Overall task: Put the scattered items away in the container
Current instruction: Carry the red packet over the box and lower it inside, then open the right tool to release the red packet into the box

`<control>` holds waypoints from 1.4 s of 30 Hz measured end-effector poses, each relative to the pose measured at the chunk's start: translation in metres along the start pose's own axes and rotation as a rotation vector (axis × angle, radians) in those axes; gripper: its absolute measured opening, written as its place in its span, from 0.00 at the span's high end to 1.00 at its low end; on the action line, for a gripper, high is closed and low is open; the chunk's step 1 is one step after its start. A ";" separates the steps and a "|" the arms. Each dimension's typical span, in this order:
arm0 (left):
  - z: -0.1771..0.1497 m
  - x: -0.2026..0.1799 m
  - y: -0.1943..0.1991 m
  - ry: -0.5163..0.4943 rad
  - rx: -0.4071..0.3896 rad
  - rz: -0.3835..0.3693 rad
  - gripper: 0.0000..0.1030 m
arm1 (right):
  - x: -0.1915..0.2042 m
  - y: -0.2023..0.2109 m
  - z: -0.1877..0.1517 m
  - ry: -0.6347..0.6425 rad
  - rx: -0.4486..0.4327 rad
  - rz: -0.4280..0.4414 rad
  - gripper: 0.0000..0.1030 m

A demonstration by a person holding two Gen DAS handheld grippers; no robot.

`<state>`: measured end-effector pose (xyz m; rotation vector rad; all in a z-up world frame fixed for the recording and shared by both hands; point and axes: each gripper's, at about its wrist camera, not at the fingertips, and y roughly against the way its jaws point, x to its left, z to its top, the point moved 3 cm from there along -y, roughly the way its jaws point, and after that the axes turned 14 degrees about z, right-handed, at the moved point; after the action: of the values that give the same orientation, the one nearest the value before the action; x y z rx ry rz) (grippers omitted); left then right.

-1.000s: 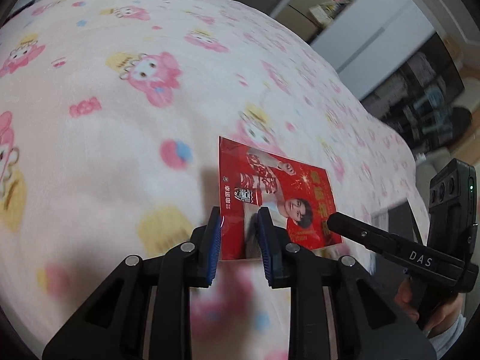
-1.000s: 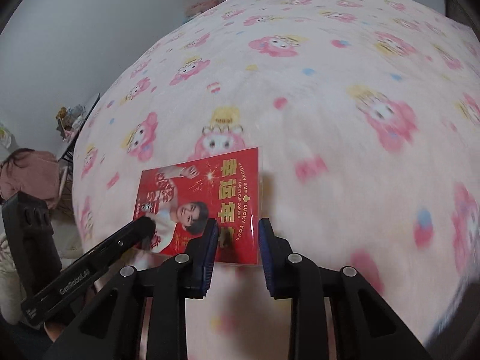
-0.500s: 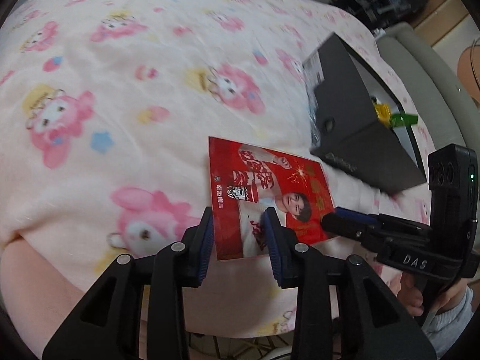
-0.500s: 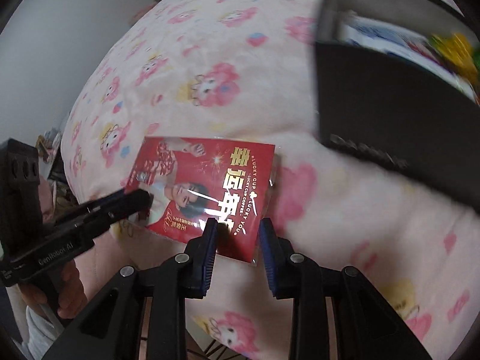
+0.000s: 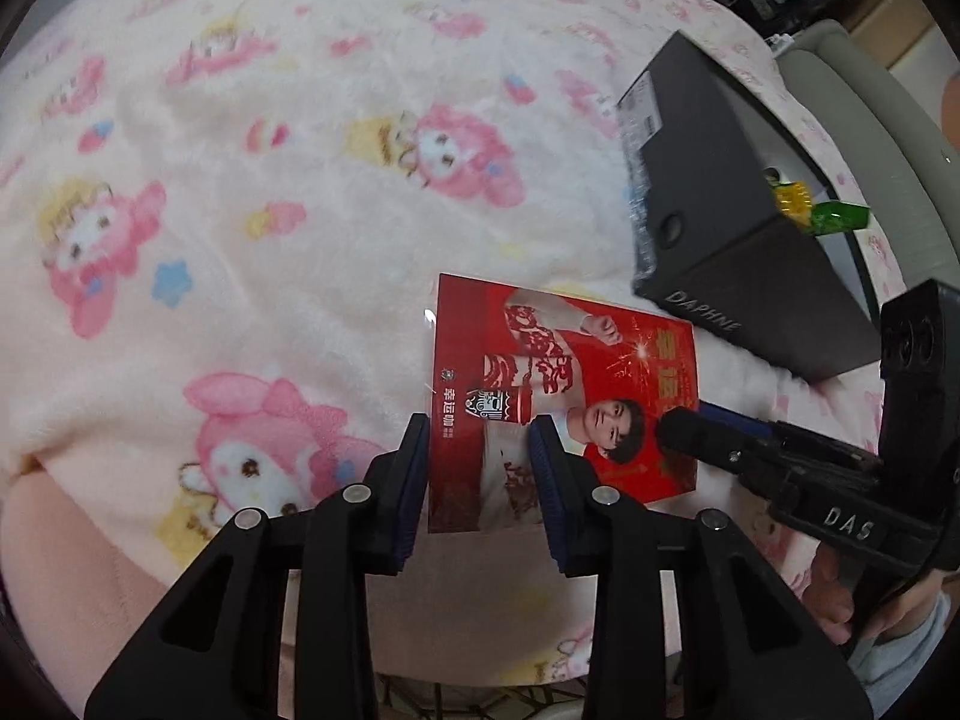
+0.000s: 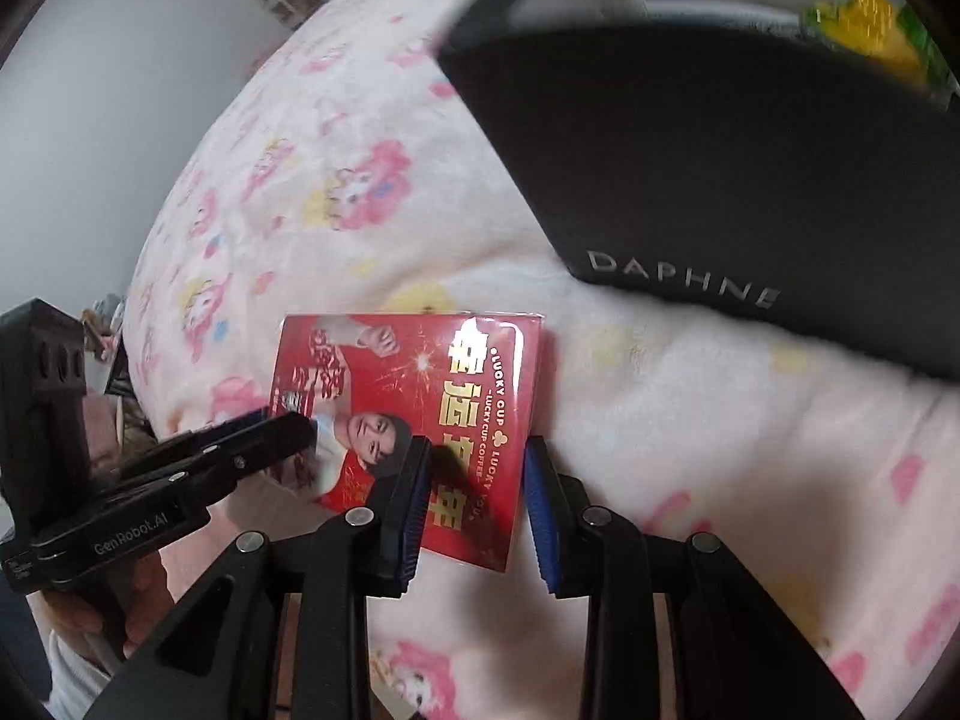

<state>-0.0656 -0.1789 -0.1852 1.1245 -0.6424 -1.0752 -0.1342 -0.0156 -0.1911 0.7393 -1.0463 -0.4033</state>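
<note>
A red printed card (image 5: 564, 372) (image 6: 420, 372) hangs just over the pink cartoon blanket (image 5: 270, 180), carried between both grippers. My left gripper (image 5: 480, 426) has the card's left end between its narrowly spaced fingers; the right wrist view shows its tips (image 6: 288, 426) on that edge. My right gripper (image 6: 477, 450) holds the card's right end the same way, and its tips (image 5: 678, 429) show in the left wrist view. A black open box marked DAPHNE (image 5: 720, 228) (image 6: 720, 150) stands just beyond the card, with a yellow item (image 5: 792, 198) and a green one (image 5: 837, 217) inside.
The blanket's edge drops off right below both grippers. A grey curved seat (image 5: 888, 120) lies behind the box. A hand (image 5: 834, 594) grips the right tool's handle. Open blanket stretches to the left of the box.
Both grippers have carried the card from the middle of the bed to just in front of the black box. The left fingers stand a little wider than a second ago.
</note>
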 end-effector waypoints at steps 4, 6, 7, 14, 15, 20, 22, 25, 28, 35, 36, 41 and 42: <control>0.005 -0.014 0.046 -0.023 -0.086 -0.053 0.68 | 0.017 0.047 0.005 0.029 -0.087 0.051 0.74; 0.011 -0.028 0.067 -0.044 -0.133 -0.086 0.68 | 0.028 0.074 0.007 0.064 -0.139 0.055 0.74; 0.014 -0.036 0.076 -0.054 -0.151 -0.104 0.68 | 0.032 0.086 0.008 0.082 -0.163 0.053 0.73; 0.059 -0.119 0.101 -0.201 -0.233 -0.217 0.68 | 0.008 0.171 0.032 0.091 -0.362 -0.007 0.73; 0.066 -0.133 0.101 -0.227 -0.239 -0.216 0.68 | -0.001 0.180 0.036 0.079 -0.381 -0.026 0.73; 0.099 -0.194 0.073 -0.277 -0.215 -0.224 0.68 | -0.046 0.214 0.058 0.023 -0.440 -0.114 0.73; 0.108 -0.203 0.058 -0.264 -0.181 -0.227 0.68 | -0.064 0.218 0.064 -0.003 -0.430 -0.123 0.73; 0.120 -0.213 0.031 -0.255 -0.123 -0.178 0.67 | -0.084 0.206 0.076 -0.022 -0.385 -0.142 0.73; 0.124 -0.216 0.016 -0.269 -0.069 -0.089 0.65 | -0.097 0.183 0.085 -0.033 -0.325 -0.159 0.73; 0.127 -0.205 0.013 -0.274 -0.047 -0.019 0.48 | -0.111 0.146 0.094 -0.062 -0.237 -0.144 0.73; 0.127 -0.202 0.016 -0.268 -0.060 -0.023 0.46 | -0.112 0.148 0.095 -0.055 -0.254 -0.161 0.73; 0.132 -0.193 0.017 -0.240 -0.081 -0.044 0.47 | -0.127 0.158 0.095 -0.106 -0.294 -0.166 0.73; 0.133 -0.193 0.014 -0.238 -0.073 -0.053 0.51 | -0.128 0.156 0.094 -0.108 -0.281 -0.176 0.73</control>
<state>-0.2483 -0.0531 -0.1078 0.9629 -0.7563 -1.2801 -0.2826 0.1397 -0.1326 0.5629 -1.0020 -0.7329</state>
